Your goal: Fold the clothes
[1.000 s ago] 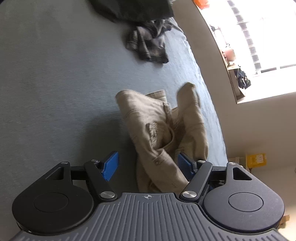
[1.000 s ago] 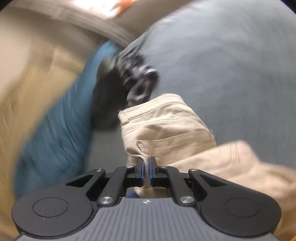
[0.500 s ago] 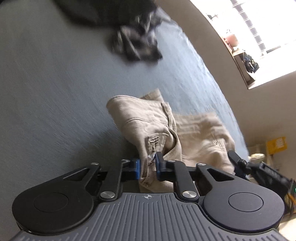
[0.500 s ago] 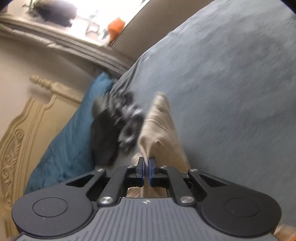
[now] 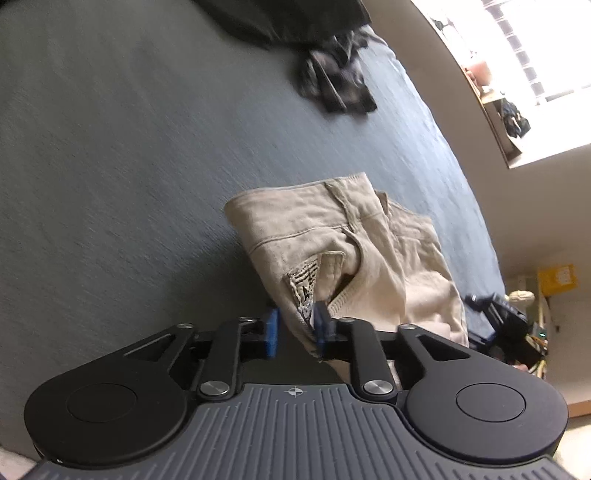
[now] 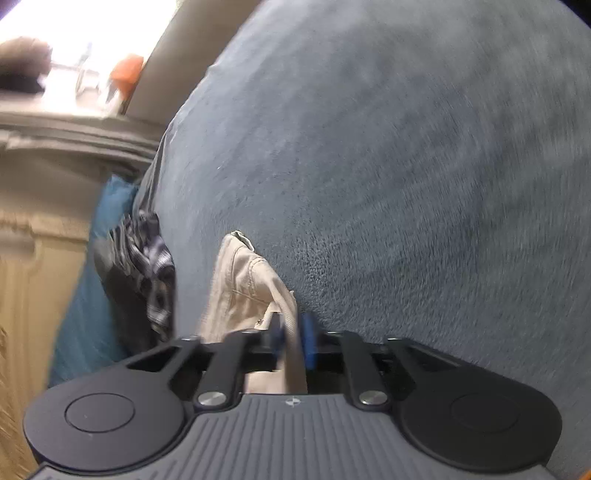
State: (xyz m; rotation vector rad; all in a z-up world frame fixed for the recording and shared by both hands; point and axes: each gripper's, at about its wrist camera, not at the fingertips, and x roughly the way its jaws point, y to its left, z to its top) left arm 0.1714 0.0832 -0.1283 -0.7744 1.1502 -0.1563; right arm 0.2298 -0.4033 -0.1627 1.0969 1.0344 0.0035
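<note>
Beige trousers [image 5: 332,243] lie bunched on the blue-grey bed cover [image 5: 110,166], waistband and label turned up. My left gripper [image 5: 295,328] is shut on the waistband edge near the label. In the right wrist view the same beige trousers [image 6: 243,280] hang stretched from my right gripper [image 6: 293,338], which is shut on another stretch of the fabric. The other gripper [image 5: 498,325] shows at the right edge of the left wrist view, beyond the trousers.
A dark patterned garment [image 5: 336,85] [image 6: 144,269] and a black one [image 5: 280,18] lie further up the bed. A teal pillow [image 6: 96,295] and a cream headboard [image 6: 22,288] are at the left. A bright window [image 5: 517,66] is on the wall.
My left gripper went from open to shut on the waistband. The right gripper, still shut, has pulled its part of the trousers out so the fabric now stretches taut.
</note>
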